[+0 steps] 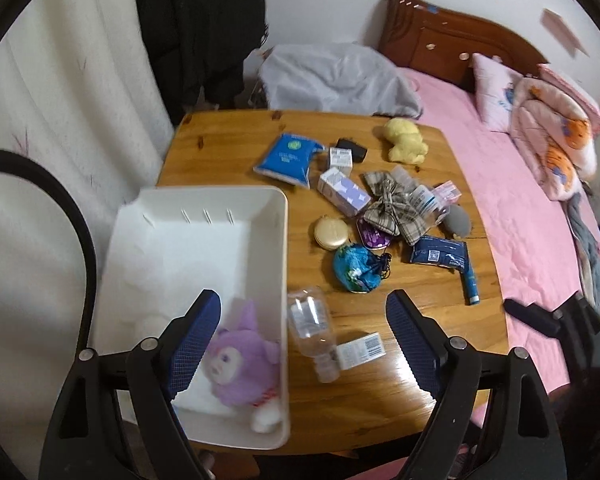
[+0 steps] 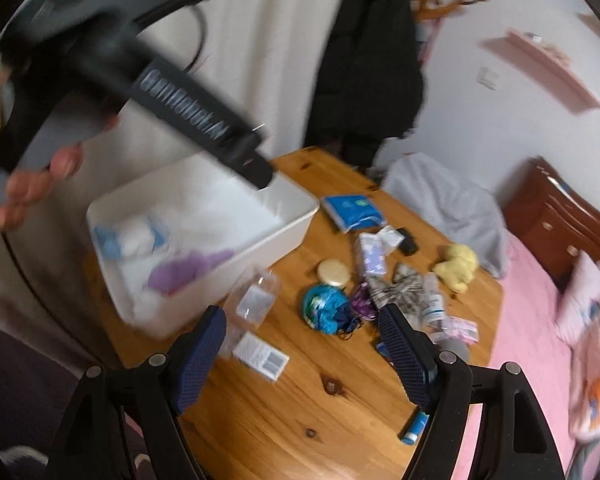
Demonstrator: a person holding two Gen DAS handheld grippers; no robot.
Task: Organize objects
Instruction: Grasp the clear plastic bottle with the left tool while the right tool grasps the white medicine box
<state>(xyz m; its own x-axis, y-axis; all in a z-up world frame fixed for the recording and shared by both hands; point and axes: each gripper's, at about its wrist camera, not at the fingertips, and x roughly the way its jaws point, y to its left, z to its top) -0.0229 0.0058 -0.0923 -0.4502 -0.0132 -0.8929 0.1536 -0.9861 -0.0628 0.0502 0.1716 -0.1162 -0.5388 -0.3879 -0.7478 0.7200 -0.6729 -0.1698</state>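
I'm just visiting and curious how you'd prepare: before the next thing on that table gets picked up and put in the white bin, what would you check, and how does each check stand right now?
1. Left gripper free: ok, jaws wide apart, nothing between them.
2. Right gripper free: ok, jaws apart and bare.
3. Room in the white bin: ok, only a purple plush toy and some blue and white item lie at one end.
4. Nearest item reachable: ok, the clear plastic bottle lies on its side beside the bin wall.
5. Small white box apart from the bottle: cannot tell, it lies against the cap end.
6. Steady view: not ok, the right wrist picture is blurred.
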